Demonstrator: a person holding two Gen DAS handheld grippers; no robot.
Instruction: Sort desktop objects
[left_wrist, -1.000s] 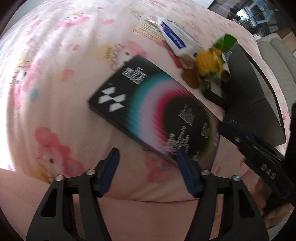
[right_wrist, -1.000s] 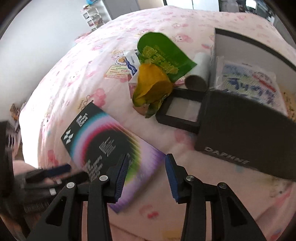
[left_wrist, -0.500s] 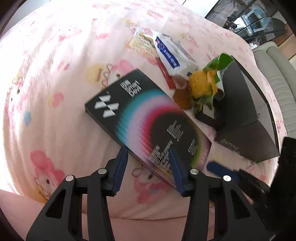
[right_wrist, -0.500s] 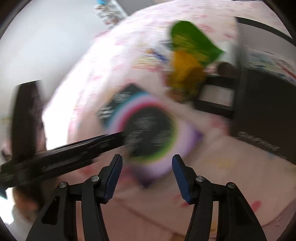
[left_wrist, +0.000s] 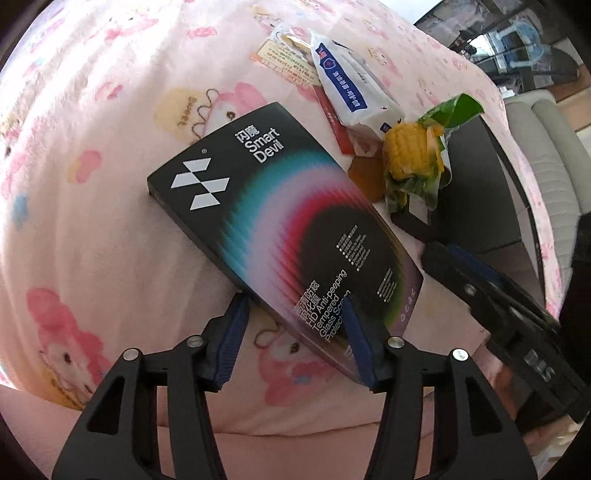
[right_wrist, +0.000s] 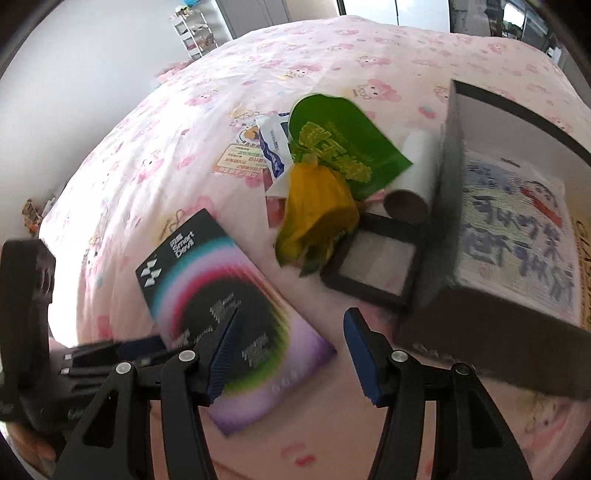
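— What's that flat black box (left_wrist: 280, 236) on the pink cartoon bedspread (left_wrist: 92, 110)?

— "Smart Devil", "HD Anti-peeping Tempered Glass", with a rainbow arc. It lies near the bed's edge, left of the dark storage box (right_wrist: 495, 295).

— And the left gripper (left_wrist: 295, 332)?

— Angled steeply down, jaws opening, straddling the box's near corner; I can't tell whether the pads press it.

— The right gripper (right_wrist: 291, 350)?

— Jaws apart over bare sheet, nothing between them. Beyond lie packaged corn (left_wrist: 410, 155) and a white pouch (left_wrist: 347, 88).
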